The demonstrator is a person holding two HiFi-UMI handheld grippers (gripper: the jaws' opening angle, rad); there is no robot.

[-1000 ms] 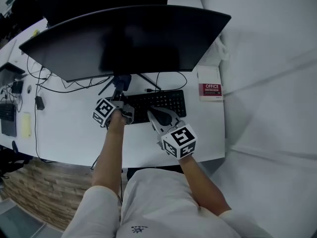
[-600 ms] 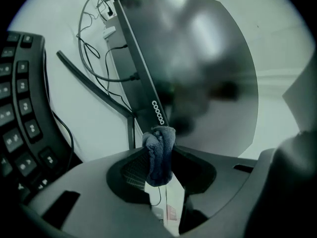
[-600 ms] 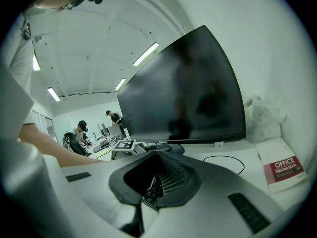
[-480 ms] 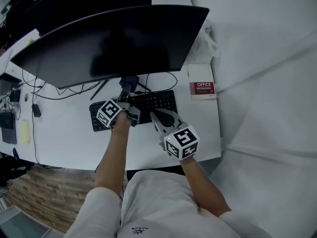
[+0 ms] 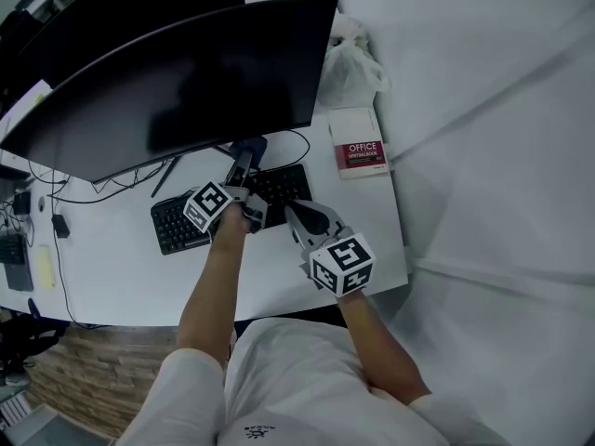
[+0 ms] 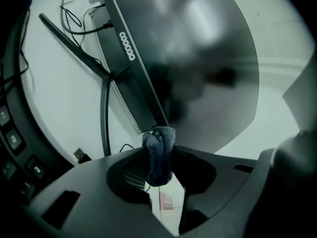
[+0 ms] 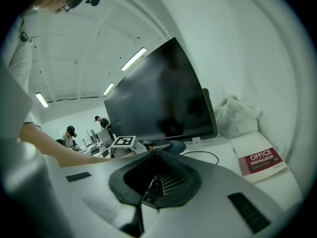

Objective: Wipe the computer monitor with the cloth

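The dark curved monitor [image 5: 186,82] stands on the white desk [image 5: 102,268]. My left gripper [image 5: 244,161] points up at its lower edge, shut on a small blue cloth [image 5: 247,148]. In the left gripper view the cloth [image 6: 158,138] sticks up between the jaws just below the monitor's bottom corner [image 6: 198,58], close to it; contact cannot be told. My right gripper [image 5: 299,214] hovers over the right end of the keyboard [image 5: 177,221], shut with nothing in it. From the right gripper view the monitor [image 7: 158,98] rises ahead of the right gripper [image 7: 157,152].
A red and white book [image 5: 363,154] lies at the desk's right edge, with a crumpled plastic bag [image 5: 349,68] behind it. Cables [image 5: 93,189] trail under the monitor at the left. A white wall stands to the right. Other people sit at desks far off in the right gripper view.
Both grippers have shifted rightward along the keyboard while the head view swung. The left gripper still holds the cloth under the monitor's lower edge.
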